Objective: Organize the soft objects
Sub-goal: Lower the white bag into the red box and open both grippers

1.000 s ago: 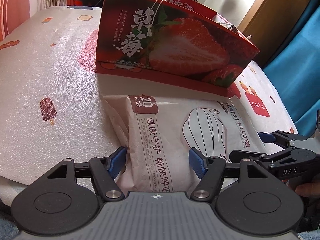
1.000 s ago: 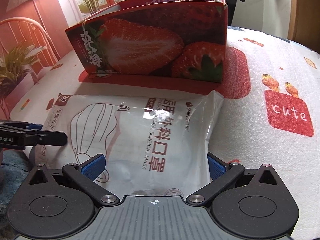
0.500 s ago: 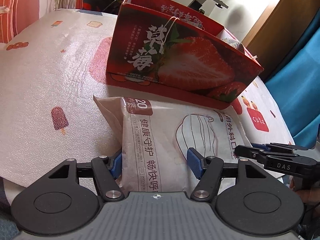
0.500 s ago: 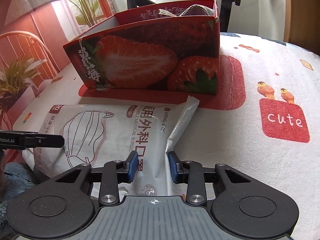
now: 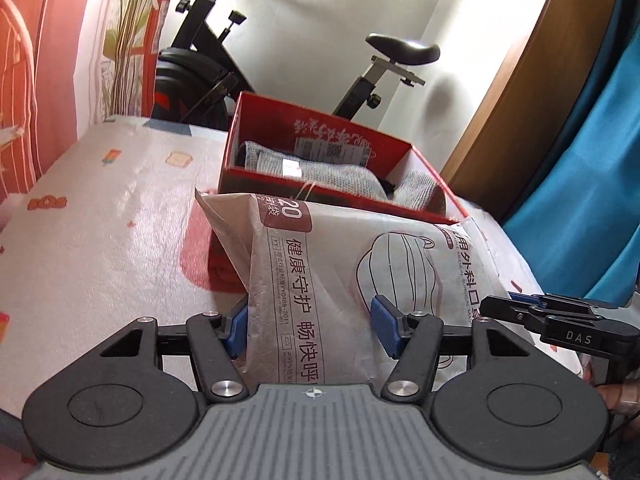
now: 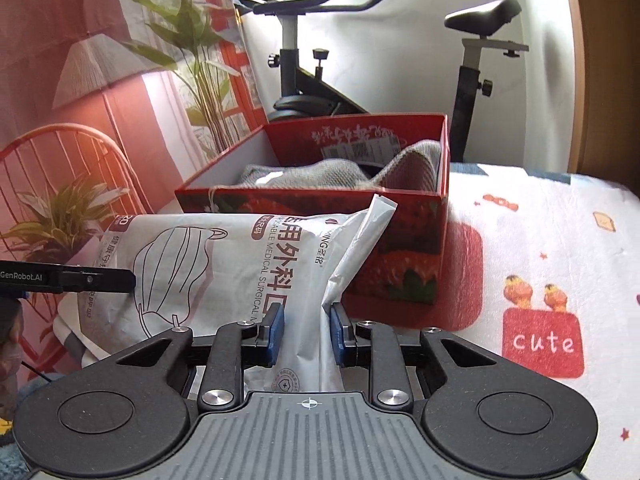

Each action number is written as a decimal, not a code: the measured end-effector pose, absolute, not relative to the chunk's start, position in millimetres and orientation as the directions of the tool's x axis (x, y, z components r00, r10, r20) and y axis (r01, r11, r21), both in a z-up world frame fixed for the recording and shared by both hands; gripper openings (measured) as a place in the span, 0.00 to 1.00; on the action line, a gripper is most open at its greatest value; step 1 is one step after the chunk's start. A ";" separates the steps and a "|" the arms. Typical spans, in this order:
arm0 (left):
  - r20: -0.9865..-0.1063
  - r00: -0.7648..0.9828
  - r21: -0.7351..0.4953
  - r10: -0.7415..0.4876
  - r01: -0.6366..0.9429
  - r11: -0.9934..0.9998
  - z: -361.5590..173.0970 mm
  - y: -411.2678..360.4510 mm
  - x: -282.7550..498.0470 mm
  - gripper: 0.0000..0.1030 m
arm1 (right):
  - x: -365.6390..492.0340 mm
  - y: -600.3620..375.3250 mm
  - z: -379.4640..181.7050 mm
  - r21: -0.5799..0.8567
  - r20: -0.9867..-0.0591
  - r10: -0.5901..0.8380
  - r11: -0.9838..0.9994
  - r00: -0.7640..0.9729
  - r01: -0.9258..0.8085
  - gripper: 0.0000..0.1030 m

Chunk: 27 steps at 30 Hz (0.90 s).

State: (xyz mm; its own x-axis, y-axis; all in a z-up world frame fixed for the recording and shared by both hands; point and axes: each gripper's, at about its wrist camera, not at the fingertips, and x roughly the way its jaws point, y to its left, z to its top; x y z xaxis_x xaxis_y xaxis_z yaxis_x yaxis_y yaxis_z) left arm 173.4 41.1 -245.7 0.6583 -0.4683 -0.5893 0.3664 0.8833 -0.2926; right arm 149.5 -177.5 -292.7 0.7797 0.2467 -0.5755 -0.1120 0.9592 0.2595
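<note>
I have the left gripper [image 5: 308, 326] clamped across one end of the mask pack [image 5: 360, 280]; its jaws have just been closing on it. The right gripper [image 6: 306, 328] pinches the other end, jaws also just closing. The pack hangs lifted before the red strawberry box [image 6: 400, 256]. It reads "MEDICAL SURGICAL MASK" and "20". The tablecloth [image 6: 540, 240] reads "cute".

mask pack [image 5: 360, 276]: white, black line drawing of a mask, black lettering, maroon corner label
box [image 6: 404, 276]: red, strawberry print outside
knit cloth in box [image 6: 316, 176]: grey
desk cover [image 6: 532, 240]: white with small cartoon prints, red "cute" patch
hand-held gripper pads [image 6: 276, 328]: blue on black arms
curtain [image 5: 592, 184]: teal
</note>
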 end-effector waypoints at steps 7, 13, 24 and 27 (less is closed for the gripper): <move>-0.518 0.720 -0.244 -0.461 0.393 0.887 -196.1 26.4 215.4 0.61 | 181.3 -181.5 -238.1 0.203 -0.515 0.233 0.968 0.825 -0.147 0.22; -0.526 0.725 -0.206 -0.445 0.399 0.894 -176.8 2.7 290.1 0.62 | 247.6 -196.9 -215.8 0.169 -0.518 0.210 0.975 0.829 -0.141 0.22; -0.626 0.670 -0.092 -0.399 0.445 0.891 -211.0 -35.4 384.7 0.62 | 369.1 -239.2 -244.4 0.183 -0.631 0.165 0.981 0.758 -0.062 0.22; -0.669 0.640 -0.082 -0.378 0.442 0.893 -232.2 -35.5 396.9 0.61 | 388.0 -242.9 -262.9 0.175 -0.677 0.161 0.983 0.718 -0.055 0.23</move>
